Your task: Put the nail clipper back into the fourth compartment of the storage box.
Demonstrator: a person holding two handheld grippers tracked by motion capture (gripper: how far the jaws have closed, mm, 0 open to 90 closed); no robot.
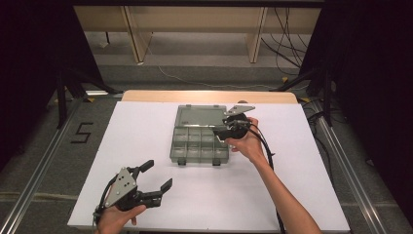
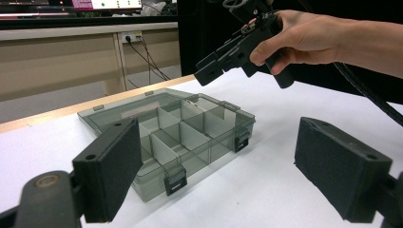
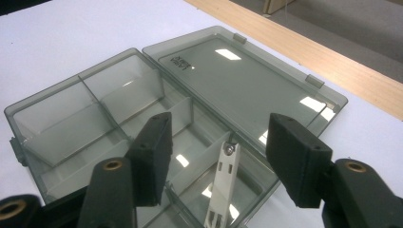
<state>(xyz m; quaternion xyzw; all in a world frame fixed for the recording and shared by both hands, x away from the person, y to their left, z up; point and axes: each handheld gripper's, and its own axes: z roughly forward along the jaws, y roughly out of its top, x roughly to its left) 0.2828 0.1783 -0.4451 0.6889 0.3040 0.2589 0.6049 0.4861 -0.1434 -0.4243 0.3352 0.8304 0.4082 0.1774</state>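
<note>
The open organizer box point(image 1: 199, 144) sits mid-table with its lid point(image 1: 200, 116) laid flat behind it, occupying the centre. The right gripper point(image 1: 225, 130) hangs over the box's right edge, blocking approach from that side. The white table surface point(image 1: 141, 126) to the left, right and front lies bare; the left gripper point(image 1: 155, 175) rests at the near-left, well apart.

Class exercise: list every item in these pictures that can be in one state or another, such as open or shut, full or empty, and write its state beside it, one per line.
Compartment box: open, compartments empty apart from one.
Lid: folded back flat on the table.
Front latches: undone.
White slotted strip: lying in one compartment, tilted.
Left gripper: open, holding nothing.
Right gripper: open, over the box.
</note>
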